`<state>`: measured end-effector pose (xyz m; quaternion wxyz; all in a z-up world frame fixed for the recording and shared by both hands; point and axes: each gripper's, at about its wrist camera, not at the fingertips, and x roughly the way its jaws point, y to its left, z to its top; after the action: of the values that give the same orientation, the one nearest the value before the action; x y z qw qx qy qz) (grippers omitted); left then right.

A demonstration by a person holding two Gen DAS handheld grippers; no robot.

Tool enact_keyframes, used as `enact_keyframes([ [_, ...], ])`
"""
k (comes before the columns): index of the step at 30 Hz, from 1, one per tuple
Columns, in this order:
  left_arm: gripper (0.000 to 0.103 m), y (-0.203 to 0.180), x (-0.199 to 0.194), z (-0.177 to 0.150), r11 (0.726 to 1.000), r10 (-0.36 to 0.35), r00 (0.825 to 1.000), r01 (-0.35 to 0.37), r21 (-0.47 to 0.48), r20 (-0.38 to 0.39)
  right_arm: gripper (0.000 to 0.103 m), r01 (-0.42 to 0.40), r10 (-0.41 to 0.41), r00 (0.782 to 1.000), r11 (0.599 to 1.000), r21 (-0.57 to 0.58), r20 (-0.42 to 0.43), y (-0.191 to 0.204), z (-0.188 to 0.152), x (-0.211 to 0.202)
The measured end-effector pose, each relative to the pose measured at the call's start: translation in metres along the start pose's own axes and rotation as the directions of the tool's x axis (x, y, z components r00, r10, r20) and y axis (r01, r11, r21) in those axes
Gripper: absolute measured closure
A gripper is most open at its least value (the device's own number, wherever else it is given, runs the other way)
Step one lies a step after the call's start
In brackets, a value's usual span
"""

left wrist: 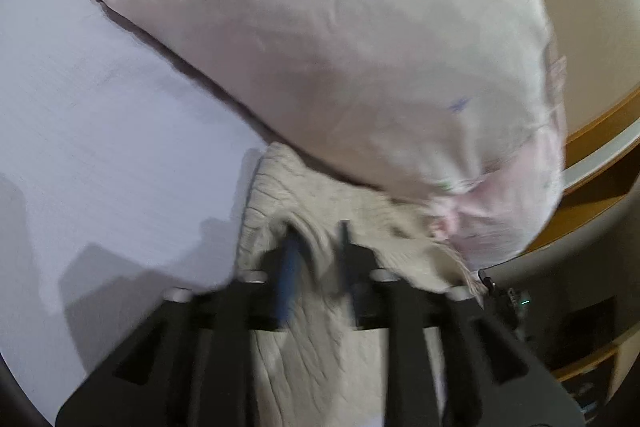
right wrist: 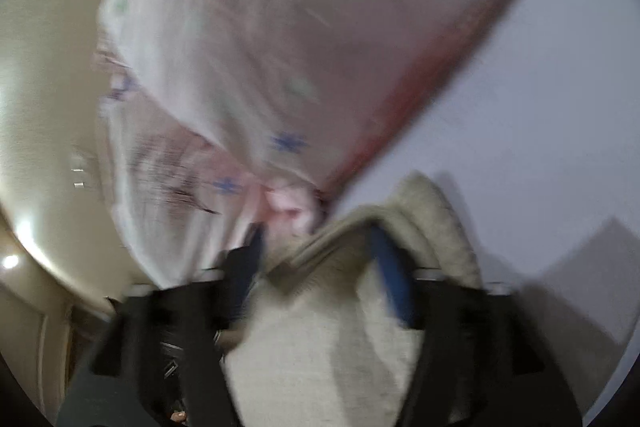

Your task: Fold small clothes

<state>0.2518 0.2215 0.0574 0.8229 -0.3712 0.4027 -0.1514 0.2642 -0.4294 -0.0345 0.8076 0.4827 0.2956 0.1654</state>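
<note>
A beige knit garment [left wrist: 316, 203] lies bunched between the fingers of my left gripper [left wrist: 316, 231], which is shut on its edge. In the right wrist view the same beige knit [right wrist: 360, 223] is pinched in my right gripper [right wrist: 316, 231], also shut on it. Just beyond both grippers lies a pale pink garment [left wrist: 328, 39] printed with small green and blue marks; it also shows in the right wrist view [right wrist: 260, 39], with a red-pink hem. Both views are motion-blurred.
The clothes rest on a white table surface [left wrist: 88, 131], also seen in the right wrist view [right wrist: 540, 99]. Beyond the table edge are wooden shelving [left wrist: 596, 163] and a cream wall [right wrist: 44, 107].
</note>
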Motion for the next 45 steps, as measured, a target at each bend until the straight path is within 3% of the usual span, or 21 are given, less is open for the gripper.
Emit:
enact_keyframes([
  [1,0.029,-0.002,-0.012,-0.001,1.000,0.001,0.999,-0.002,0.012,0.033,0.012,0.007,-0.004,0.998,0.999,-0.048,0.059,0.009,-0.001,-0.013],
  [2,0.025,-0.004,-0.020,-0.001,0.999,0.009,0.998,-0.011,0.030,0.057,0.005,0.004,0.005,0.995,0.995,-0.095,0.100,0.016,-0.003,-0.024],
  [4,0.025,-0.007,-0.037,-0.010,0.996,0.030,0.998,-0.034,0.078,0.050,0.005,-0.014,0.029,0.993,0.990,-0.140,0.111,0.024,0.000,-0.035],
  [8,0.026,0.002,-0.028,-0.030,0.994,0.049,0.996,-0.042,0.097,-0.071,0.005,-0.013,0.024,0.997,0.991,-0.136,0.078,0.023,-0.005,-0.031],
  [11,0.034,0.010,-0.016,-0.042,0.999,-0.010,0.989,0.018,0.048,-0.150,0.005,0.012,-0.005,0.999,0.990,-0.140,0.046,0.021,-0.009,-0.023],
  [14,0.038,0.012,-0.011,-0.046,1.000,-0.007,0.991,0.011,0.026,-0.135,0.005,0.003,0.002,1.000,0.987,-0.159,0.031,0.026,-0.013,-0.020],
  [17,0.058,0.022,-0.012,-0.049,0.999,-0.005,0.992,-0.001,-0.052,-0.122,0.005,-0.018,0.022,0.999,0.987,-0.160,0.023,0.028,-0.012,-0.019],
  [21,0.067,0.020,-0.018,-0.054,0.990,0.085,0.993,-0.093,-0.103,-0.082,0.005,-0.042,0.045,0.999,0.987,-0.156,0.019,0.029,-0.009,-0.026],
  [27,0.062,-0.005,-0.014,-0.057,0.972,0.233,0.971,-0.230,0.052,-0.059,0.005,-0.096,0.099,0.995,0.986,-0.138,0.016,0.028,-0.003,-0.034],
  [29,0.063,-0.012,-0.005,-0.057,0.971,0.230,0.970,-0.223,0.086,-0.080,0.005,-0.103,0.105,0.994,0.985,-0.142,0.007,0.030,-0.004,-0.033],
  [30,0.082,-0.013,0.000,-0.055,0.978,0.204,0.973,-0.197,0.072,-0.107,0.005,-0.104,0.106,0.994,0.984,-0.145,0.004,0.031,-0.005,-0.033],
  [32,0.084,-0.014,0.004,-0.052,0.993,0.118,0.983,-0.119,-0.002,-0.144,0.005,-0.103,0.105,0.994,0.984,-0.148,0.007,0.032,-0.005,-0.035],
  [35,0.085,-0.057,-0.004,-0.048,0.998,0.012,0.995,-0.007,0.055,-0.099,0.005,-0.109,0.113,0.993,0.984,-0.143,0.021,0.032,-0.003,-0.040],
  [37,0.085,-0.110,-0.005,-0.049,0.985,-0.102,0.990,0.114,0.130,-0.094,0.005,-0.105,0.112,0.993,0.983,-0.149,0.040,0.033,0.000,-0.045],
  [39,0.085,-0.172,0.011,-0.062,0.943,-0.209,0.969,0.236,0.233,-0.134,0.005,-0.090,0.103,0.992,0.982,-0.163,0.068,0.035,0.002,-0.051],
  [42,0.086,-0.245,0.077,-0.103,0.874,-0.306,0.915,0.380,0.302,-0.264,0.005,-0.012,0.042,0.989,0.979,-0.203,0.144,0.037,0.008,-0.067],
  [44,0.085,-0.269,0.128,-0.132,0.860,-0.289,0.888,0.405,0.310,-0.357,0.005,0.061,-0.017,0.981,0.972,-0.225,0.192,0.035,0.014,-0.077],
  [45,0.085,-0.284,0.166,-0.153,0.856,-0.227,0.880,0.384,0.345,-0.417,0.005,0.100,-0.052,0.977,0.968,-0.231,0.205,0.031,0.019,-0.082],
])
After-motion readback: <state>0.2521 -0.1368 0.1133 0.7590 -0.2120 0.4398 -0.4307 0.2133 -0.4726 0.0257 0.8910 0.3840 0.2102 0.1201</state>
